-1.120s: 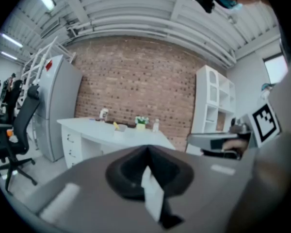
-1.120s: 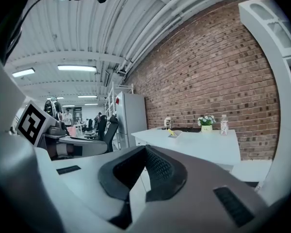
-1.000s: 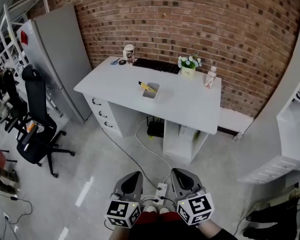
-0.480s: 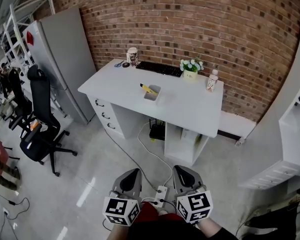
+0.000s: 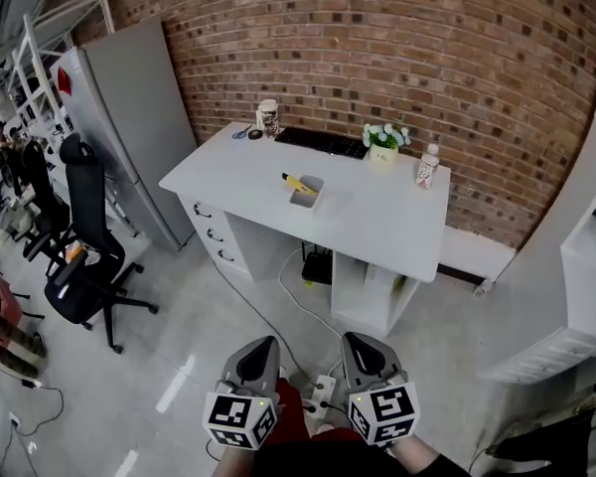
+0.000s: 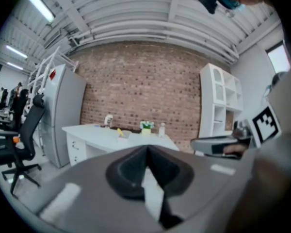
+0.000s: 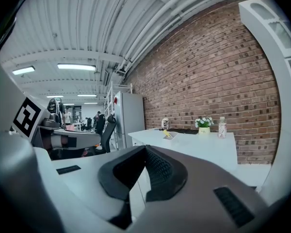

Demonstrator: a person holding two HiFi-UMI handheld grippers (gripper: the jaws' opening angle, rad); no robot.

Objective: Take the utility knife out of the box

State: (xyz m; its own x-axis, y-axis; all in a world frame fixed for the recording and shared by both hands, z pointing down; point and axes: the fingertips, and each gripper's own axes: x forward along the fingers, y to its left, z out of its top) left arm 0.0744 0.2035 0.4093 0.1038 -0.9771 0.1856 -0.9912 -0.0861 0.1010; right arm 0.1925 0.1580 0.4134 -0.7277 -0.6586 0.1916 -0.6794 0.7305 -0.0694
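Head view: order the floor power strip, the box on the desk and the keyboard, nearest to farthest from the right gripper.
1. Power strip: on the floor, just left of the right gripper.
2. Box: middle of the desk, yellow knife in it.
3. Keyboard: back of the desk, by the brick wall.

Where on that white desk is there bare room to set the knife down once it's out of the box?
Two bare patches on the desk: the left front, between the box and the near corner, and the right front, in front of the plant and bottle. The back edge is crowded: cup, scissors, keyboard.
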